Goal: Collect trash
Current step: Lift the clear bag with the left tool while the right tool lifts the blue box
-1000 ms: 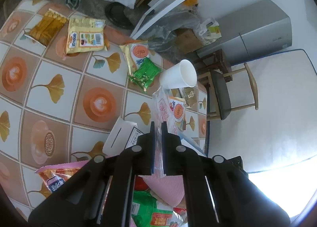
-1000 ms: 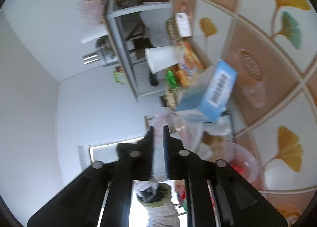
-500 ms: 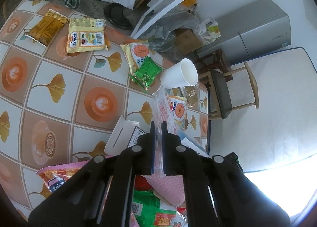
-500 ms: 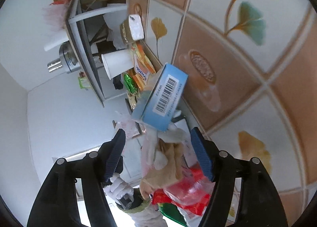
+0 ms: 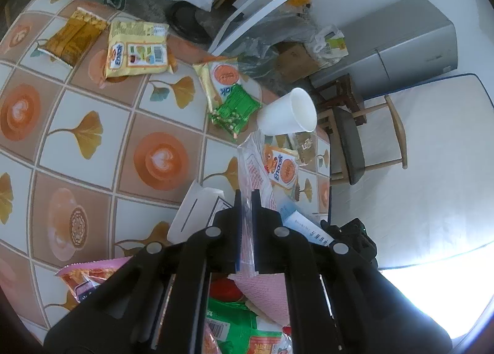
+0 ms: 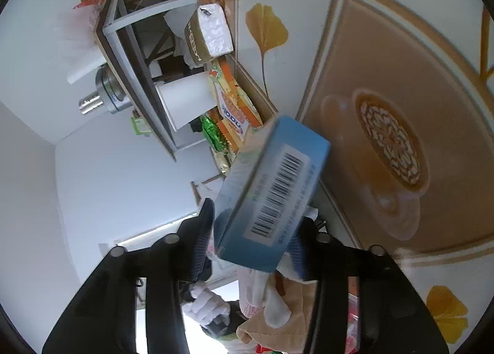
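Note:
My left gripper is shut on the edge of a clear plastic bag with red print, holding it up over the patterned table. Wrappers fill the bag below. My right gripper is open, and a blue box with a barcode lies between its fingers, touching them. On the table lie a white paper cup, a green snack pack, yellow wrappers and a white carton.
A tissue pack and orange wrappers sit near the table's far edge. Beyond the table are a chair, a grey cabinet, floor clutter and a metal shelf frame.
My right gripper went from shut to wide open and moved in around the blue box, which now fills the space between the fingers. The left gripper kept hold of the bag, nearly still.

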Action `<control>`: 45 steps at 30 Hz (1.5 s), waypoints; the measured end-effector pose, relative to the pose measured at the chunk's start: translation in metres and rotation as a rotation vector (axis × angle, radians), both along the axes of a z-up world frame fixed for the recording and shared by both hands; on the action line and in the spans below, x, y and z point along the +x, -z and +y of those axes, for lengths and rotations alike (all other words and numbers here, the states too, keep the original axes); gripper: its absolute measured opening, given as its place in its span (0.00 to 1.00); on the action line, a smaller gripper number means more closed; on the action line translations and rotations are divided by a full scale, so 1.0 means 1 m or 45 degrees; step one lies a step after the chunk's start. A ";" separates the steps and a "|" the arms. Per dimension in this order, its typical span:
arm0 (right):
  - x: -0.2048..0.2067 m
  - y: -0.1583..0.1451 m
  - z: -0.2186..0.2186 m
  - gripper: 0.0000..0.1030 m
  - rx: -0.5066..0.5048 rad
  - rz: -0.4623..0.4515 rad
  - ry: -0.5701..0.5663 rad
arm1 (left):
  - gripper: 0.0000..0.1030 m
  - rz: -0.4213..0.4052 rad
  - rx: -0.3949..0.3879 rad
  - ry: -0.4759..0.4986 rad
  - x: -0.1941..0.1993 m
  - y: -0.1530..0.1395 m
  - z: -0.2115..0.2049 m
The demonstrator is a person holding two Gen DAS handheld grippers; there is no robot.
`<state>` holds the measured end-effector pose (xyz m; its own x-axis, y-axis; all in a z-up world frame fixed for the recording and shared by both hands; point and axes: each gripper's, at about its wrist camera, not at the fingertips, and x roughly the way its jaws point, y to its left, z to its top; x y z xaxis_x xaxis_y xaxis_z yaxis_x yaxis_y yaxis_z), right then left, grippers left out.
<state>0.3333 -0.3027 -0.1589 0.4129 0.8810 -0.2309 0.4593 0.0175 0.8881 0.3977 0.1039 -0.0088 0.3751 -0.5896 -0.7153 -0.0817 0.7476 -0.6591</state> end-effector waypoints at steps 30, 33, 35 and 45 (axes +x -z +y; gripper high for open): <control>-0.126 -0.148 -0.083 0.34 -0.055 -0.406 0.209 | 0.04 -0.350 -0.102 0.166 -0.115 -0.125 -0.040; -0.152 -0.155 -0.096 0.34 -0.073 -0.422 0.231 | 0.04 -0.371 -0.102 0.228 -0.136 -0.131 -0.063; -0.170 -0.159 -0.107 0.34 -0.089 -0.432 0.256 | 0.04 -0.375 -0.104 0.274 -0.148 -0.133 -0.081; -0.268 -0.154 -0.172 0.34 -0.150 -0.427 0.442 | 0.04 -0.364 -0.084 0.501 -0.189 -0.130 -0.188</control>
